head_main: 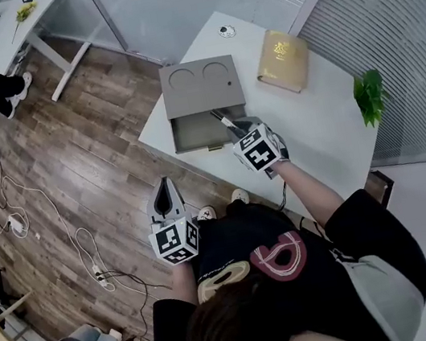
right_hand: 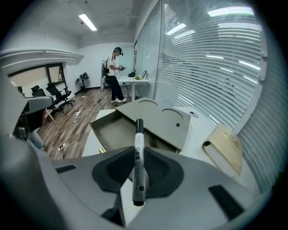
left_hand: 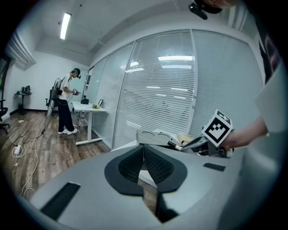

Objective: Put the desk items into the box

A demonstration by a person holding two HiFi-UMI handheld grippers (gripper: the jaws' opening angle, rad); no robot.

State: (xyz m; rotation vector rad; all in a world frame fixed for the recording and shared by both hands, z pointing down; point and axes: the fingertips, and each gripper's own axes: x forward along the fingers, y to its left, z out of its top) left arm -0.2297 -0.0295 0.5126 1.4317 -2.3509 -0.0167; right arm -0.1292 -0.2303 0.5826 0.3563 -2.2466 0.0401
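Observation:
A grey box (head_main: 200, 86) sits on the white desk (head_main: 329, 137) with its drawer (head_main: 198, 132) pulled out toward the desk's edge. My right gripper (head_main: 238, 129) is shut on a black-and-white marker (head_main: 225, 121), whose tip reaches over the drawer's right corner. In the right gripper view the marker (right_hand: 138, 166) stands between the pads of the right gripper (right_hand: 137, 150), pointing at the box (right_hand: 157, 117) and its drawer (right_hand: 114, 132). The left gripper (head_main: 163, 186) hangs off the desk's near edge above the floor. In its own view the left gripper (left_hand: 144, 152) is shut with nothing between its pads.
A tan book (head_main: 283, 59) lies right of the box, a small round item (head_main: 227, 31) behind it. A green plant (head_main: 368, 94) is at the desk's right edge. Cables (head_main: 41, 212) trail over the wooden floor. A person (right_hand: 114, 74) stands at another desk (head_main: 9, 30).

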